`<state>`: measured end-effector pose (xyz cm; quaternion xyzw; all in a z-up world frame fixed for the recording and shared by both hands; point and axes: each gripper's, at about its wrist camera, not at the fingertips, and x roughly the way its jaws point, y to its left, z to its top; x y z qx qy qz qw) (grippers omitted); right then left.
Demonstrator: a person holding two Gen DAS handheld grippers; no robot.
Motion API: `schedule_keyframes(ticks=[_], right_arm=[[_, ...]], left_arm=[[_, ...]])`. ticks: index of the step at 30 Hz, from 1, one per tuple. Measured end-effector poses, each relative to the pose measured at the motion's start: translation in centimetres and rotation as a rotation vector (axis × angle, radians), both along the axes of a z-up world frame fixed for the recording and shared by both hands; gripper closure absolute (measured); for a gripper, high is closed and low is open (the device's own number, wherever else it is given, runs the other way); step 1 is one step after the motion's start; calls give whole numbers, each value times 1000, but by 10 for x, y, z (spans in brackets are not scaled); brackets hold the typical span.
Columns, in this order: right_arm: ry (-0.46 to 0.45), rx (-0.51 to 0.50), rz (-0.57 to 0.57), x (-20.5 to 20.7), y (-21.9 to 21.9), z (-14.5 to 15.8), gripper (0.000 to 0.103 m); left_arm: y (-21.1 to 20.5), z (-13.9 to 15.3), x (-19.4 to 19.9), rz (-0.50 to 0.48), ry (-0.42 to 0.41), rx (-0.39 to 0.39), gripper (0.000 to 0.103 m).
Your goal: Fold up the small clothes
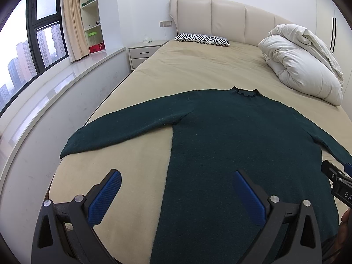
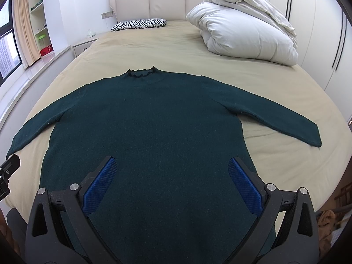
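Lying flat across a tan bed (image 2: 167, 44), a dark green sweater (image 2: 154, 127) spreads directly ahead of both claws, collar farthest away, hem nearest, its long axis running straight out from them and its sleeves reaching to either side. Beyond it, well apart, sit a rolled white duvet (image 2: 244, 33) and a zebra-print pillow (image 2: 139, 23). The right gripper (image 2: 171, 184) hovers over the lower body with jaws spread wide, holding nothing; the left gripper (image 1: 177, 195), likewise spread and empty, straddles the garment's left edge and appears nearer the left sleeve (image 1: 123, 125). The hem is hidden beneath the claws, and the right cuff is cut off in the left view.
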<state>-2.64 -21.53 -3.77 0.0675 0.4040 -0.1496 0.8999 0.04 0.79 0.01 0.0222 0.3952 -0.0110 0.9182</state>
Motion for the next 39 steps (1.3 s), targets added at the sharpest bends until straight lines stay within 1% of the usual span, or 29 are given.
schedule_keyframes(ticks=[39], right_arm=[[5,0,1,-1,2,-2,0]], left_arm=[[3,-2,0,7,0,2,0]])
